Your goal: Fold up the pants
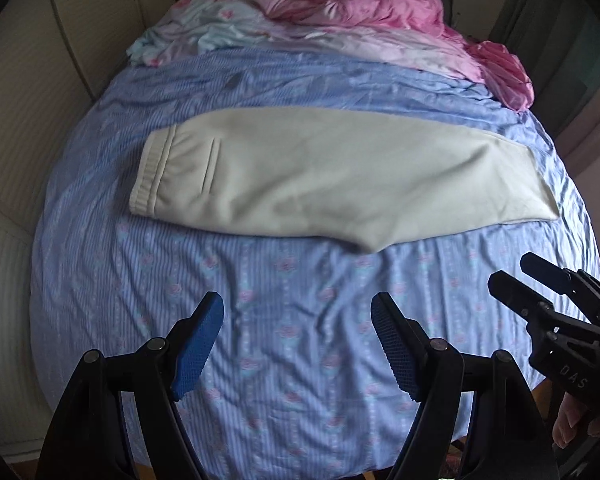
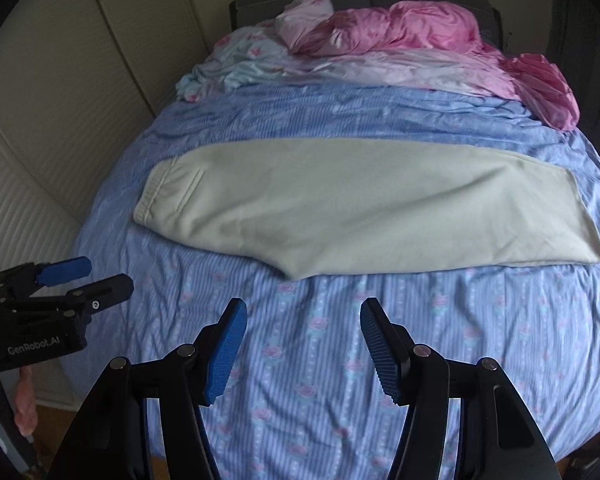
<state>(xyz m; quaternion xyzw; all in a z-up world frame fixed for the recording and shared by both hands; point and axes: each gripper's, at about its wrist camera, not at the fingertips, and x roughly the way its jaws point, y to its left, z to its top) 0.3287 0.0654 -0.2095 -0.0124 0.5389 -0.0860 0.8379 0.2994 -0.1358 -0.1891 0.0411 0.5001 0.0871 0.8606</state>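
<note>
The pants (image 1: 332, 176) are laid longways across the bed (image 1: 284, 340), ahead of both grippers. The waistband is nearer the left gripper (image 1: 298, 344), the leg ends nearer the right gripper (image 2: 304, 352). Both are held wide and empty.

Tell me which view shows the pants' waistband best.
The left wrist view: the waistband of the cream pants appears larger, with its gathered ribbing and the pocket slit beside it clear. The right wrist view shows the same waistband smaller and softer, with less detail.

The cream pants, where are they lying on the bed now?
In both wrist views the cream pants lie flat across the middle of the blue striped bedcover, waistband to the left, in front of the pink bedding.
</note>
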